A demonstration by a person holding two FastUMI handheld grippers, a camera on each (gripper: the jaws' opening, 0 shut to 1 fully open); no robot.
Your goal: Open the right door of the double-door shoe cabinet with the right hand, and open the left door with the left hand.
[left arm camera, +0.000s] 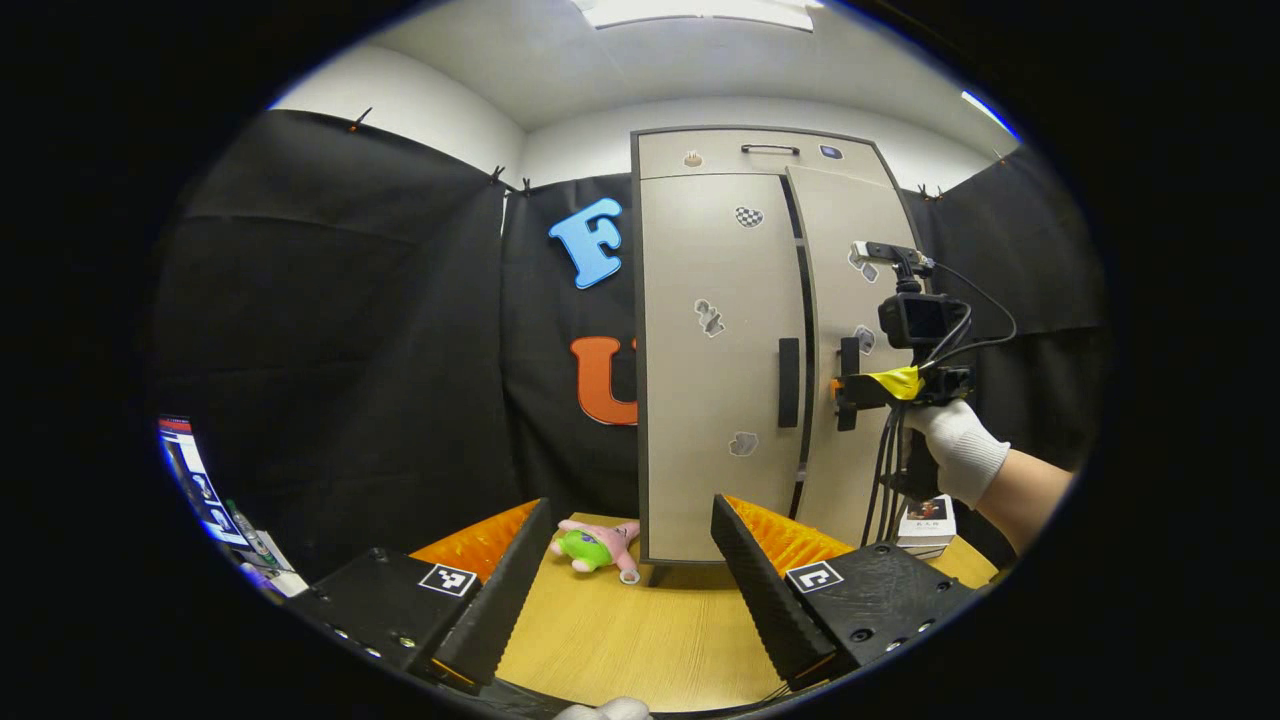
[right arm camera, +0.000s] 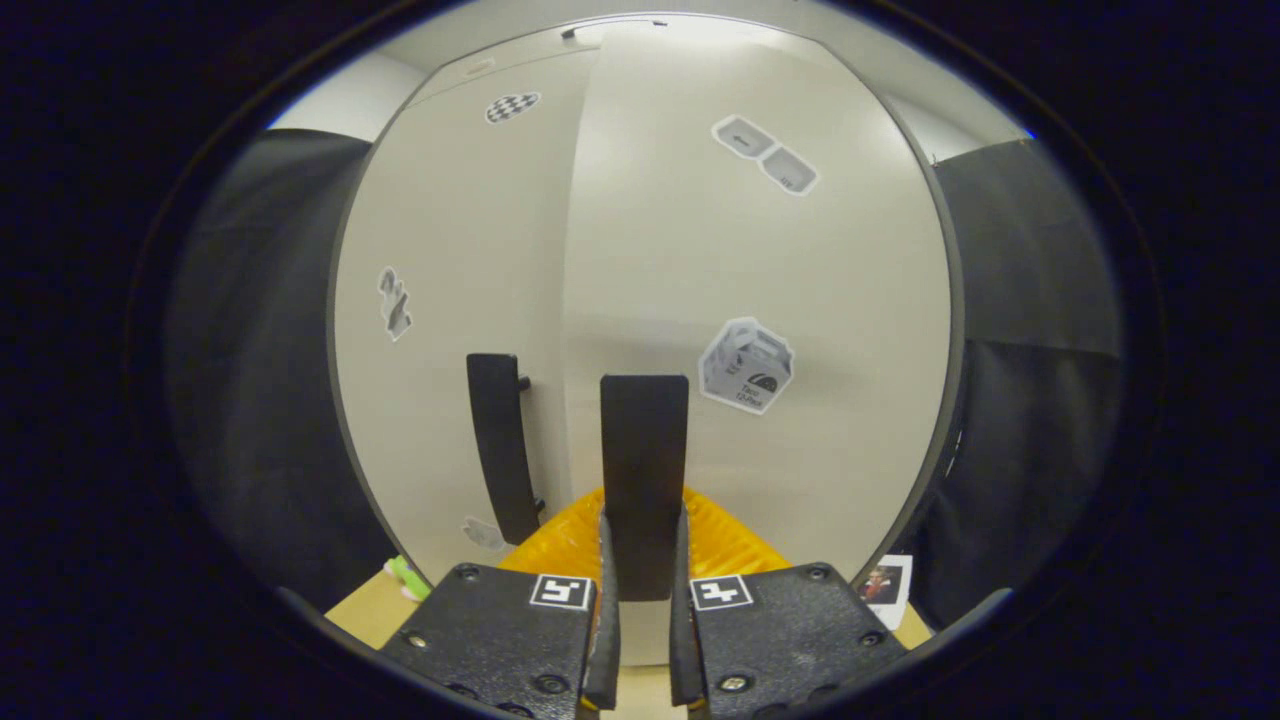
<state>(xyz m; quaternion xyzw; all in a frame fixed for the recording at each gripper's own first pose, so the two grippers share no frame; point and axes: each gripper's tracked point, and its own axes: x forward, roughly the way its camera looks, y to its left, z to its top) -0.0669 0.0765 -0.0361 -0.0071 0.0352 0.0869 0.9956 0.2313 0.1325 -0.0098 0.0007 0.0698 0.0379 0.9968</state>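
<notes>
The beige shoe cabinet (left arm camera: 710,440) stands on a wooden table. Its right door (left arm camera: 850,220) sits slightly ajar, its edge out in front of the left door (left arm camera: 700,260), which is shut. A gloved hand (left arm camera: 960,445) holds my right gripper (left arm camera: 848,395) at the right door's black handle (left arm camera: 849,360). In the right gripper view, my right gripper (right arm camera: 643,520) is shut on that handle (right arm camera: 645,450), with the left door's handle (right arm camera: 505,445) beside it. My left gripper (left arm camera: 630,505) hangs open in front of the cabinet, well short of the left door's handle (left arm camera: 789,382).
A pink and green plush toy (left arm camera: 595,545) lies on the table (left arm camera: 620,640) at the cabinet's left foot. A small box (left arm camera: 925,525) stands by its right side. A drawer with a handle (left arm camera: 770,150) tops the cabinet. A screen (left arm camera: 195,480) glows at far left.
</notes>
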